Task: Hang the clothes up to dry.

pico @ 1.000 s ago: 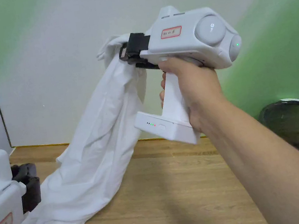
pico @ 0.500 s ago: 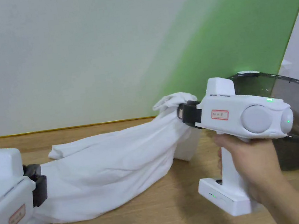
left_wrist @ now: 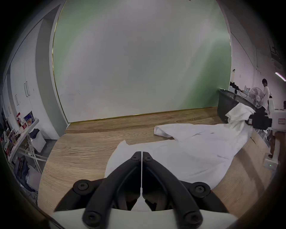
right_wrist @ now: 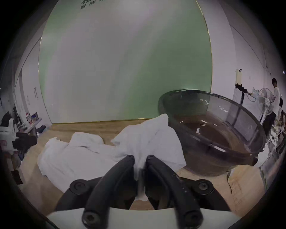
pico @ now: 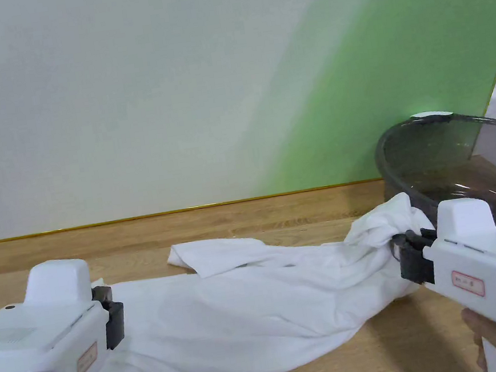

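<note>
Hanging not begun: white garment [pico: 248, 316] lies spread on wooden table [pico: 324, 369]; right gripper [right_wrist: 140, 161] clamped on bunched end, left gripper [left_wrist: 141, 155] closed, empty.

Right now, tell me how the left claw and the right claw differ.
The right claw is clamped on a bunched end of the white garment; the left claw is shut with no cloth visibly between its jaws. The right claw sits beside the dark basin; the left claw is over the garment's far end from the basin. Both are low over the wooden table.
</note>
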### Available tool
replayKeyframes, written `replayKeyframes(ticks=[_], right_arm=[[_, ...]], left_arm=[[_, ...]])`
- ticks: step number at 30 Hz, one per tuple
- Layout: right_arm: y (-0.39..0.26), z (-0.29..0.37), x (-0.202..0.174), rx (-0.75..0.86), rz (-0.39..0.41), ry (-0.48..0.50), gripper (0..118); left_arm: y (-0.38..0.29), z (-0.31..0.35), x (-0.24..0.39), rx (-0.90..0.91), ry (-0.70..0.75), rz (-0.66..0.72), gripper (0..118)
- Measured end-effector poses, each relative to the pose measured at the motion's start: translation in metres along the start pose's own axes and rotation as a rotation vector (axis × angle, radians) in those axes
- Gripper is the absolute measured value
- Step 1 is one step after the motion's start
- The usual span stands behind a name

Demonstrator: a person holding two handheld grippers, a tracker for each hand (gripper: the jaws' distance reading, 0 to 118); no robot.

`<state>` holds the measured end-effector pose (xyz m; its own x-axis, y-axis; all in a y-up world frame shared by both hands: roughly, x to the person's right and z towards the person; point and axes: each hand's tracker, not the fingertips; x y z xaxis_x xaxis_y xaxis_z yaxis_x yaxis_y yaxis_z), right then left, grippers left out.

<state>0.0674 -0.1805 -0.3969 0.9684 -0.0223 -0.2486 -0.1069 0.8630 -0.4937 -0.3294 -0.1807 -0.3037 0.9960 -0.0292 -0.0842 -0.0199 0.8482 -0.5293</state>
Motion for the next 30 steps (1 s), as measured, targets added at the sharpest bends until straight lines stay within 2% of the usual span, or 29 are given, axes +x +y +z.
replayKeyframes(ticks=[1,4,5,6,7,10,11,14,15,16,17,18,19,21,22,24,26,27,30], right_arm=[[-0.003,-0.002,-0.003,-0.006,0.020,-0.003,16],[-0.009,-0.002,-0.004,-0.013,0.037,-0.004,57],[-0.013,0.000,-0.003,-0.006,0.041,0.026,74],[-0.016,0.003,-0.001,-0.006,0.047,0.077,82],[-0.019,0.007,-0.001,-0.011,0.058,0.080,86],[-0.033,0.017,-0.001,-0.013,0.132,0.059,86],[-0.036,0.020,-0.001,-0.026,0.154,0.023,86],[-0.045,0.024,0.002,-0.004,0.157,-0.015,86],[-0.045,0.026,0.004,0.001,0.127,-0.007,84],[-0.045,0.027,0.007,0.008,0.086,0.029,75],[-0.044,0.026,0.009,-0.012,0.049,0.075,34],[-0.043,0.025,0.007,-0.023,0.039,0.067,3],[-0.044,0.027,0.004,-0.010,0.063,0.045,2],[-0.042,0.030,0.002,-0.006,0.061,0.093,2],[-0.042,0.030,0.002,0.004,0.040,0.111,2],[-0.042,0.029,0.001,-0.005,0.006,0.142,2],[-0.042,0.026,-0.004,-0.004,0.024,0.119,2],[-0.043,0.025,-0.007,-0.009,0.034,0.116,2],[-0.042,0.022,-0.012,-0.026,0.011,0.143,2]], left_arm=[[-0.001,-0.002,0.000,-0.008,0.000,-0.002,0],[-0.005,-0.009,-0.004,-0.040,0.004,0.001,0],[-0.007,-0.010,-0.007,-0.049,0.012,0.008,0],[-0.009,-0.012,-0.010,-0.057,0.019,0.008,0],[-0.010,-0.013,-0.014,-0.066,0.025,0.009,0],[-0.013,-0.017,-0.025,-0.090,0.047,0.015,0],[-0.014,-0.018,-0.028,-0.091,0.054,0.014,0],[-0.013,-0.018,-0.036,-0.099,0.057,0.023,0],[-0.013,-0.018,-0.038,-0.099,0.059,0.025,1],[-0.012,-0.017,-0.039,-0.100,0.060,0.025,1],[-0.012,-0.017,-0.042,-0.098,0.067,0.030,1],[-0.011,-0.016,-0.046,-0.099,0.072,0.035,1],[-0.010,-0.015,-0.050,-0.099,0.080,0.045,1],[-0.008,-0.011,-0.059,-0.096,0.098,0.056,3],[-0.007,-0.010,-0.065,-0.093,0.116,0.065,10],[-0.006,-0.012,-0.081,-0.119,0.125,0.105,56],[-0.008,-0.014,-0.096,-0.178,-0.011,0.212,101],[-0.010,-0.014,-0.100,-0.201,-0.098,0.247,107],[-0.017,-0.017,-0.094,-0.240,-0.195,0.272,106]])
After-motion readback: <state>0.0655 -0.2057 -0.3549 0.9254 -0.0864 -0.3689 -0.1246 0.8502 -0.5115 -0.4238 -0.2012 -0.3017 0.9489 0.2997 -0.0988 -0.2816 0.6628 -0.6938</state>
